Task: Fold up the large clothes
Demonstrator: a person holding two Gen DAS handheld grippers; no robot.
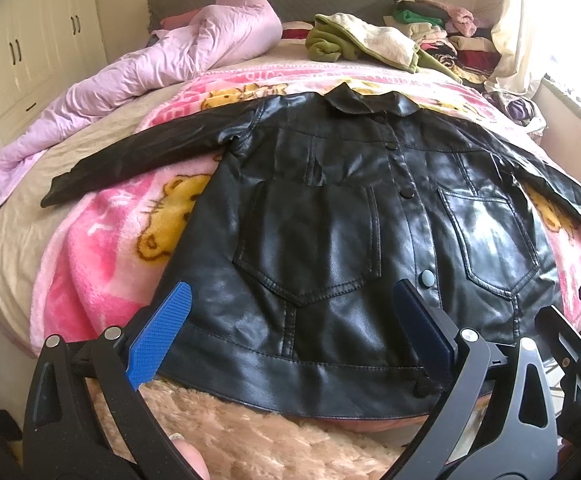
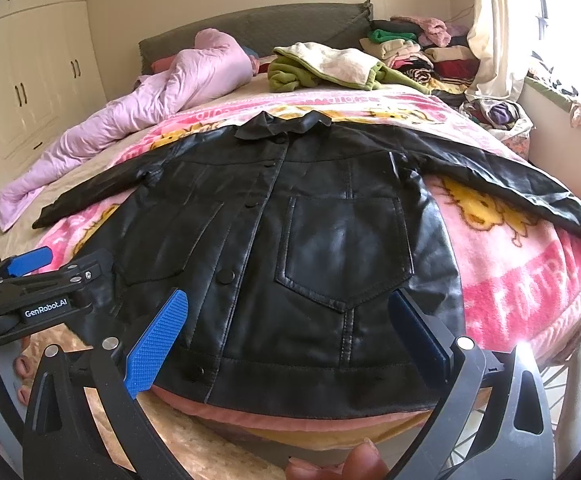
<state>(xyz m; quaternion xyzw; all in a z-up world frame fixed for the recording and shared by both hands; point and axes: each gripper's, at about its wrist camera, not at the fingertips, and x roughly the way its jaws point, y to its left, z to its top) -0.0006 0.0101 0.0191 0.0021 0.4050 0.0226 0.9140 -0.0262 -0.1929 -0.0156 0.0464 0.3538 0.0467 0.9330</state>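
Two hand-held grippers hover over a black jacket (image 1: 330,220) on the bed (image 1: 18,248).
The left hand-held gripper (image 1: 290,336) and right hand-held gripper (image 2: 290,336) both gape wide, apparently just clear of the hem. The buttoned jacket lies flat, sleeves spread, on a pink blanket (image 2: 522,280).

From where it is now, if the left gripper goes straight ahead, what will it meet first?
Most likely the black jacket. The left gripper is open and points at the jacket's lower front, just past the hem, near the left chest pocket. Nothing lies between them, though depth is hard to judge.
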